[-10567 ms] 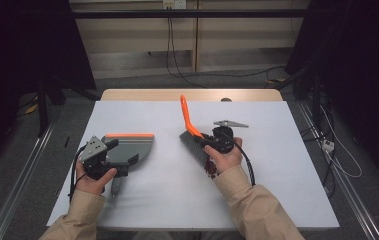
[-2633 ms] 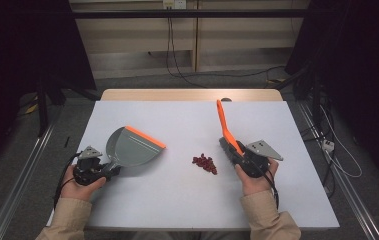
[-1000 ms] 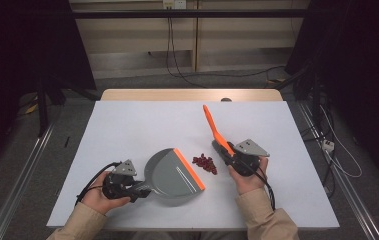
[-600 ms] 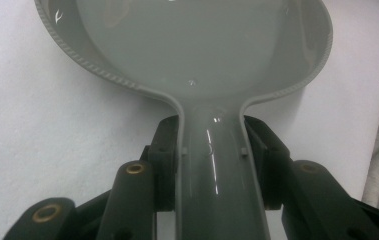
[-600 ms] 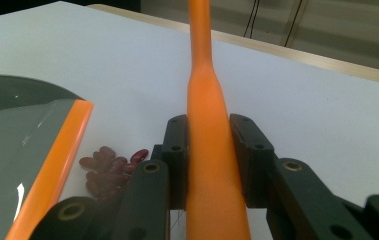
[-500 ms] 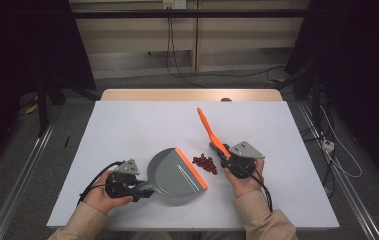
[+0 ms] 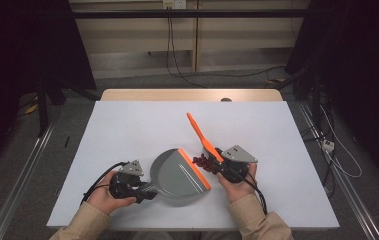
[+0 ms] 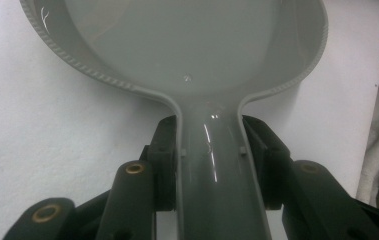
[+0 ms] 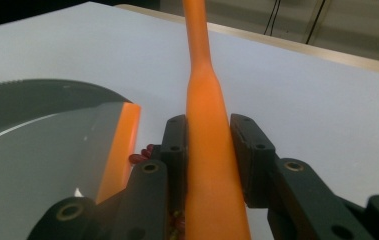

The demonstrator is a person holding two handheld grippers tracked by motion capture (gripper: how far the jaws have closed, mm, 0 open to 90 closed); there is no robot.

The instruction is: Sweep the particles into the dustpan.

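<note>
Dustpan (image 7: 179, 174) nearer red bits (image 7: 203, 162) than before — tools clamped on dustpan and brush (image 7: 200, 136)

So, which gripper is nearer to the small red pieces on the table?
Right. The right gripper sits just beside the red pieces, holding the brush. The left gripper is across the dustpan, at its handle.

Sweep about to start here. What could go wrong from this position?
1. The red bits lie in a loose pile just off the dustpan's orange lip; a quick stroke could scatter them past it.
2. The left tool holds the pan by its handle alone, so a push might turn it.
3. The right tool grips the brush low; its long handle could swing.
</note>
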